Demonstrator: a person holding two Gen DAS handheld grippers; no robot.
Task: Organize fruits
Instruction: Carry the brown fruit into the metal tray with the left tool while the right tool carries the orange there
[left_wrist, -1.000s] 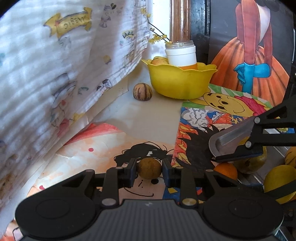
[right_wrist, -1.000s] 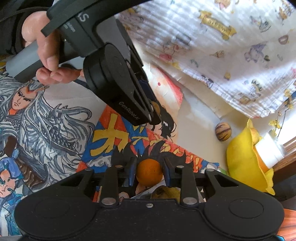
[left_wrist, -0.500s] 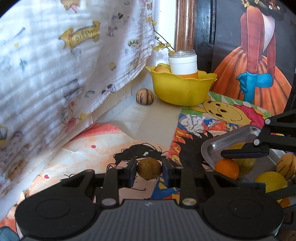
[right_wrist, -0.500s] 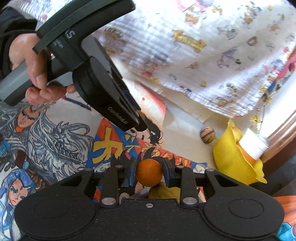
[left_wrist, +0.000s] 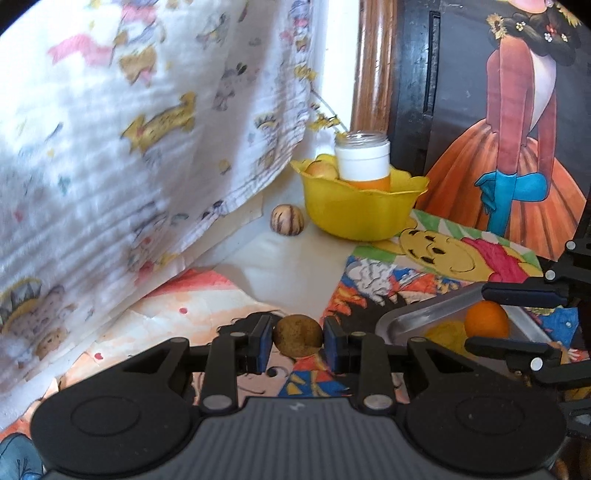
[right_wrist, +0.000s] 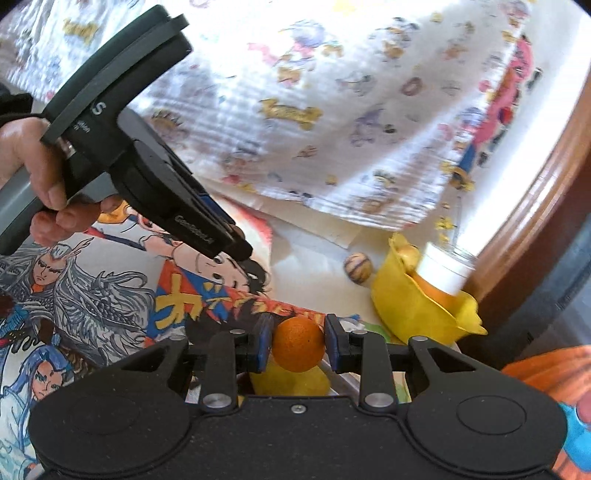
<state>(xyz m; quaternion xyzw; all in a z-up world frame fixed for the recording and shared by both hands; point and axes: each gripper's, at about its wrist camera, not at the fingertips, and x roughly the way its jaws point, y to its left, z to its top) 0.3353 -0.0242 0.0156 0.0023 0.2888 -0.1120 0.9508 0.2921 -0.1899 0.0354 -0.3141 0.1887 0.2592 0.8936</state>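
Two grippers are seen, the left gripper (left_wrist: 298, 345) and the right gripper (right_wrist: 298, 347). One brown fruit (left_wrist: 297, 335), one orange (right_wrist: 297, 344), one striped fruit (left_wrist: 287, 219), one yellow bowl (left_wrist: 360, 212), one white-lidded jar (left_wrist: 364, 160) and one metal tray (left_wrist: 417, 314) are counted.

I see the bowl (left_wrist: 360, 212) at the back, a jar (left_wrist: 364, 162) standing in it, a striped fruit (left_wrist: 287, 219) just left of it, and the tray (left_wrist: 413, 314) nearer, on the right.
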